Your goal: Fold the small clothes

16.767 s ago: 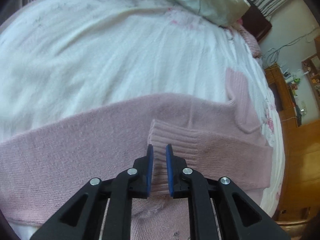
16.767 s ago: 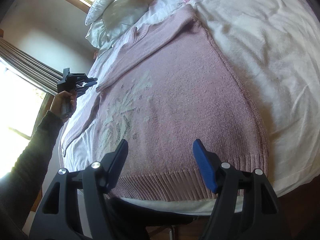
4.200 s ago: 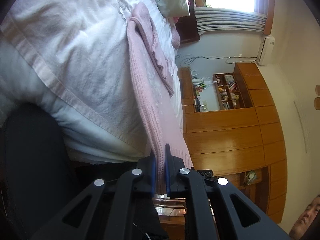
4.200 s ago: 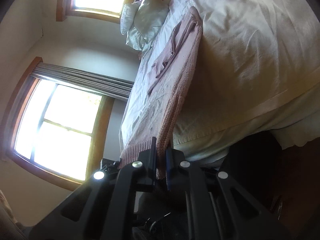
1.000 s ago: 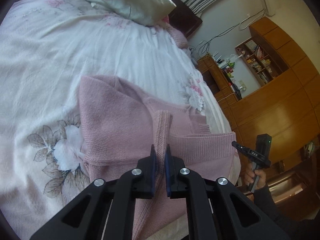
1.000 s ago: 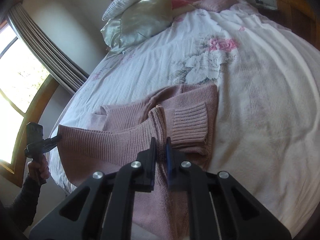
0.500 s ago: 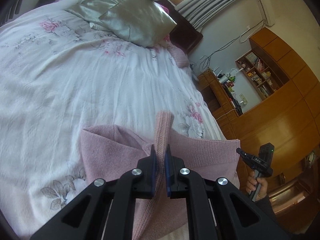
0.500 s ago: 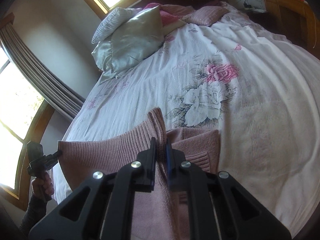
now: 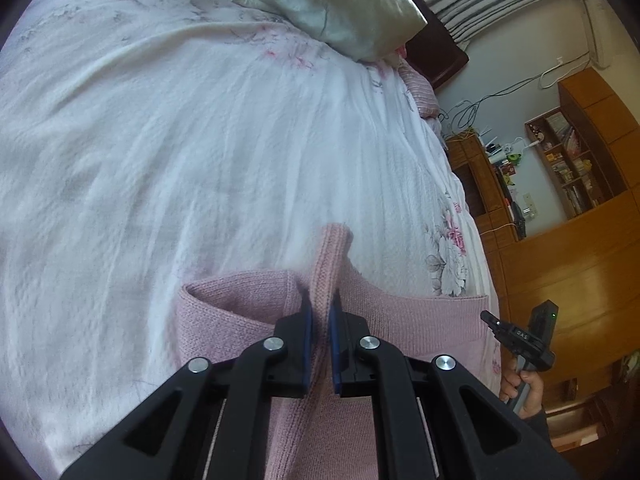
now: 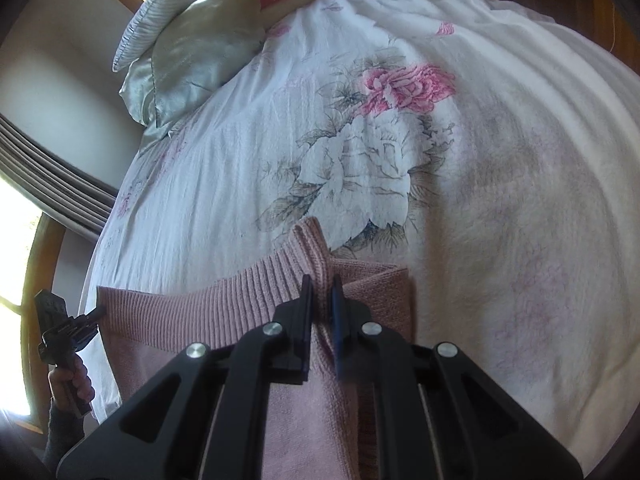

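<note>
One pink sweater [image 9: 248,312] on the bed [image 9: 180,152], two grippers: left gripper [image 9: 320,312] and right gripper [image 10: 321,300], jaws each clamped on a raised sweater edge. Two pillows [image 10: 192,52], possibly more. Sweater's near part hidden behind the grippers.

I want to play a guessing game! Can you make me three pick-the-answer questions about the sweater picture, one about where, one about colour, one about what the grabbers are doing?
1. Where does the sweater lie?
A. On the bed
B. On a chair
C. On the floor

2. What colour is the sweater?
A. Green
B. Pink
C. Black

3. What are the left gripper and right gripper doing?
A. Both open
B. One open
C. Both pinching the sweater

Answers: 1 A, the flowered white cover shows all around it. 2 B, the knit is pale pink. 3 C, pink fabric sits squeezed between each pair of fingers.
</note>
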Motion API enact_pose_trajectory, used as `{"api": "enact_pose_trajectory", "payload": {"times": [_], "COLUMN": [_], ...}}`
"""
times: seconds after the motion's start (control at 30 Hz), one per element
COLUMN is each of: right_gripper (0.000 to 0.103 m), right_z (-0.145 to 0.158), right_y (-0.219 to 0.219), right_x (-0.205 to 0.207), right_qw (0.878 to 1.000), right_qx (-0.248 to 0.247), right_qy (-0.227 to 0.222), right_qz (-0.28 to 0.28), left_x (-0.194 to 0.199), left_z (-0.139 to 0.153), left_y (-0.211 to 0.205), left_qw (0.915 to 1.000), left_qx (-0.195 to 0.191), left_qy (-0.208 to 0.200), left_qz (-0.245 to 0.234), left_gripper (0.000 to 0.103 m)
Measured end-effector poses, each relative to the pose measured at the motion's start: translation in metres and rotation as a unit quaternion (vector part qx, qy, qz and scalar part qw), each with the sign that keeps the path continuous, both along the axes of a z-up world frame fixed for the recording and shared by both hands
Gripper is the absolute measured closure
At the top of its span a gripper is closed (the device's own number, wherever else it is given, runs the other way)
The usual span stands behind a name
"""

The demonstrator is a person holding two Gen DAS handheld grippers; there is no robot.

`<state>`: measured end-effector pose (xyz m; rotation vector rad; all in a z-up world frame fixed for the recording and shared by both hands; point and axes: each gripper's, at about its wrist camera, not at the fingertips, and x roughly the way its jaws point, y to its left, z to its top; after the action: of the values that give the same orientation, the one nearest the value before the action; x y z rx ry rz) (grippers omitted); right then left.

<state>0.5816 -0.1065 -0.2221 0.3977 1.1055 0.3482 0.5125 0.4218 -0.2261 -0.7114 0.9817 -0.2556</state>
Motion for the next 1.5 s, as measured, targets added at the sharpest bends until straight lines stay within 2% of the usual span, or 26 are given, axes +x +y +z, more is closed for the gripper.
{"api": "enact_pose_trajectory", "payload": {"times": [0.13, 0.27, 0.6, 0.63, 0.67, 0.7, 0.77, 0.83, 0.9, 0.97, 1.03, 1.07, 1.1, 1.17, 1.2, 1.23, 1.27, 1.3, 1.37, 1.43, 1.47, 1.5], "right_gripper": [0.096, 0.096, 0.095, 0.094, 0.089, 0.086, 0.082, 0.082, 0.082, 0.082, 0.082, 0.092, 0.097, 0.098, 0.091, 0.089, 0.088, 0.085, 0.078, 0.078, 0.078, 0.083], "right_z": [0.016, 0.015, -0.038, -0.047, -0.052, -0.053, -0.037, -0.018, -0.013, -0.023, -0.042, -0.051, -0.06, -0.062, -0.056, -0.046, -0.032, -0.02, -0.008, -0.021, -0.033, -0.048], "right_y": [-0.001, 0.006, 0.009, 0.011, 0.012, 0.012, 0.007, 0.003, 0.006, 0.02, 0.028, 0.027, 0.025, 0.019, 0.018, 0.017, 0.018, 0.019, 0.022, 0.024, 0.025, 0.023], "right_x": [0.006, 0.015, 0.041, 0.043, 0.043, 0.042, 0.032, 0.02, 0.014, 0.014, 0.016, 0.018, 0.021, 0.022, 0.019, 0.012, -0.001, -0.018, -0.058, -0.091, -0.102, -0.109], "right_qw": [1.0, 1.0, 0.999, 0.998, 0.997, 0.997, 0.999, 0.999, 0.999, 0.999, 1.0, 1.0, 0.999, 0.999, 0.999, 0.999, 0.999, 0.998, 0.995, 0.994, 0.994, 0.995], "right_qx": [0.013, 0.001, -0.038, -0.047, -0.056, -0.061, -0.046, -0.022, 0.014, 0.021, 0.0, -0.015, -0.018, -0.004, 0.005, 0.013, 0.026, 0.043, 0.063, 0.059, 0.054, 0.043], "right_qy": [-0.014, -0.012, 0.031, 0.041, 0.046, 0.042, 0.008, -0.032, -0.037, -0.018, 0.009, 0.019, 0.03, 0.039, 0.038, 0.03, 0.015, -0.003, -0.022, -0.013, 0.001, 0.018], "right_qz": [-0.001, 0.005, 0.007, 0.01, 0.01, 0.009, -0.005, -0.013, -0.004, 0.021, 0.023, 0.014, 0.008, 0.003, 0.003, 0.007, 0.018, 0.035, 0.072, 0.09, 0.093, 0.092], "left_x": [0.003, 0.015, 0.039, 0.04, 0.039, 0.036, 0.023, 0.012, 0.013, 0.021, 0.028, 0.03, 0.031, 0.028, 0.025, 0.02, 0.01, -0.004, -0.043, -0.078, -0.09, -0.097], "left_z": [0.012, 0.005, -0.056, -0.06, -0.057, -0.049, -0.02, 0.001, 0.005, -0.013, -0.037, -0.051, -0.061, -0.063, -0.057, -0.046, -0.034, -0.02, 0.001, -0.004, -0.015, -0.031], "left_y": [0.004, 0.005, 0.015, 0.015, 0.015, 0.015, 0.012, 0.003, -0.017, -0.034, -0.038, -0.036, -0.034, -0.029, -0.029, -0.031, -0.034, -0.04, -0.056, -0.07, -0.074, -0.076], "left_qw": [0.9999, 1.0, 0.996, 0.995, 0.9944, 0.9938, 0.9936, 0.9976, 0.9989, 0.9986, 0.9967, 0.9955, 0.9946, 0.9952, 0.9956, 0.9964, 0.9974, 0.9982, 0.9961, 0.9926, 0.992, 0.9916], "left_qx": [-0.006, 0.001, 0.029, 0.035, 0.046, 0.06, 0.084, 0.053, 0.039, 0.037, 0.061, 0.066, 0.067, 0.056, 0.052, 0.049, 0.046, 0.038, 0.012, 0.022, 0.042, 0.06], "left_qy": [-0.015, 0.0, 0.08, 0.089, 0.089, 0.083, 0.038, -0.012, -0.026, 0.002, 0.045, 0.065, 0.078, 0.081, 0.077, 0.067, 0.052, 0.029, -0.018, -0.027, -0.015, 0.005], "left_qz": [0.003, 0.007, 0.024, 0.027, 0.033, 0.044, 0.065, 0.042, -0.007, -0.037, -0.029, -0.022, -0.017, -0.009, -0.008, -0.012, -0.02, -0.037, -0.086, -0.116, -0.118, -0.114], "left_gripper": [0.096, 0.096, 0.096, 0.095, 0.093, 0.091, 0.091, 0.091, 0.089, 0.089, 0.089, 0.09, 0.098, 0.101, 0.101, 0.095, 0.081, 0.075, 0.071, 0.071, 0.071, 0.071]}}
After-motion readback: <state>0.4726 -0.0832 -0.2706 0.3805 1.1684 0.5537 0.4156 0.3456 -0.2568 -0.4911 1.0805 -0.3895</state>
